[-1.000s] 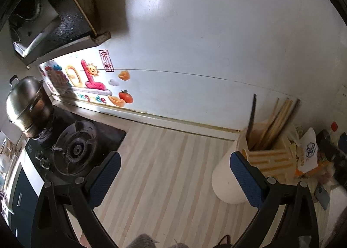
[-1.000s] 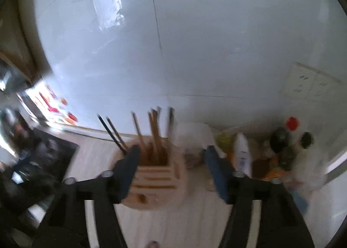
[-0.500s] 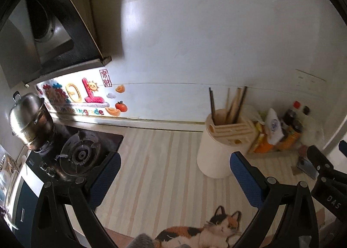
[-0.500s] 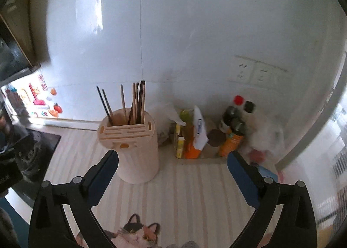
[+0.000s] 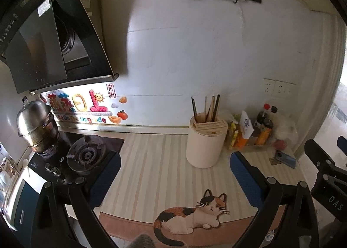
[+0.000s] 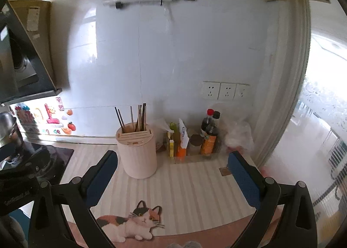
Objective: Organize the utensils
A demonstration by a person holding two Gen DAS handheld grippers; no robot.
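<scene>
Only from the left: steel pot [image 5: 36, 125], phone [image 5: 285, 159].

Chopsticks [image 6: 138, 117] stand in holder [image 6: 138, 156], bottles [image 6: 209, 135] seemingly right.

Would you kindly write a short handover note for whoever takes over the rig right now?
Left tongs: open, empty, above the striped mat.
Right tongs: open, empty; jaws have just been opening.
Chopsticks stand upright in the round holder, beside the condiment bottles.
Done: chopsticks sit in the holder.
Left: no loose utensils in view; check elsewhere.
</scene>
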